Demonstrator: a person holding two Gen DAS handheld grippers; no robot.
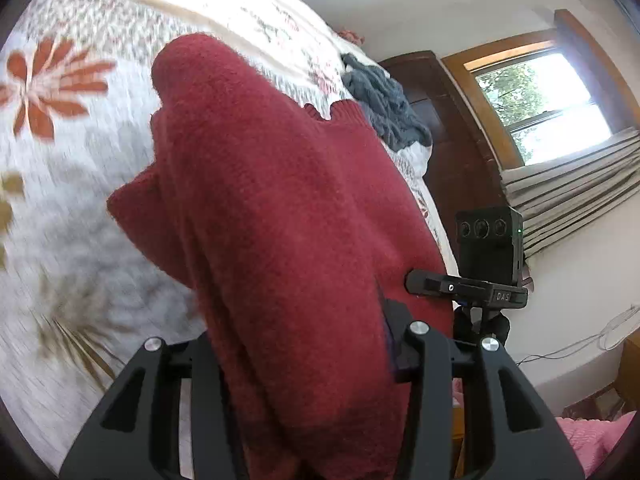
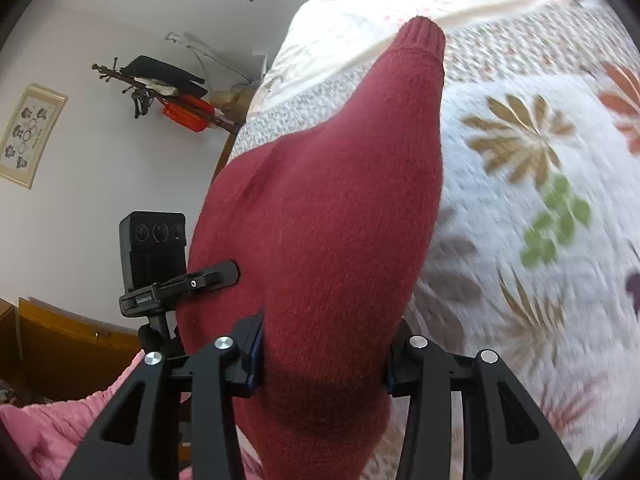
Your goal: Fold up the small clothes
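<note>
Both pairs of jaws pinch the same thing — a red sweater (image 1: pixel 280 208). The left gripper (image 1: pixel 304 360) clamps a thick bunch of the knit, which drapes forward over its fingers and hangs above the bed. The right gripper (image 2: pixel 324 364) grips another part, and a sleeve with a ribbed cuff (image 2: pixel 420 40) stretches away from it over the quilt.

Under the sweater lies a white quilt (image 1: pixel 60 220) printed with orange, tan and green flowers; its pattern is blurred. A blue-grey garment (image 1: pixel 384 104) sits crumpled near the bed's far edge, by a dark wooden headboard (image 1: pixel 448 128). Beyond it a wood-framed window (image 1: pixel 544 104) shows trees, with striped curtains (image 1: pixel 576 184) beside it. Pink cloth (image 1: pixel 592 440) shows at the lower corner.

In the right view, a white wall carries a framed picture (image 2: pixel 30 136) and a coat rack (image 2: pixel 160 92) hung with dark and red items. A wooden cabinet (image 2: pixel 60 344) stands low against that wall.

A small black camera unit (image 1: pixel 488 240) rides on a clamp (image 1: pixel 464 286) beside each gripper — the clamp reads "DAS", the rest too small to tell.
</note>
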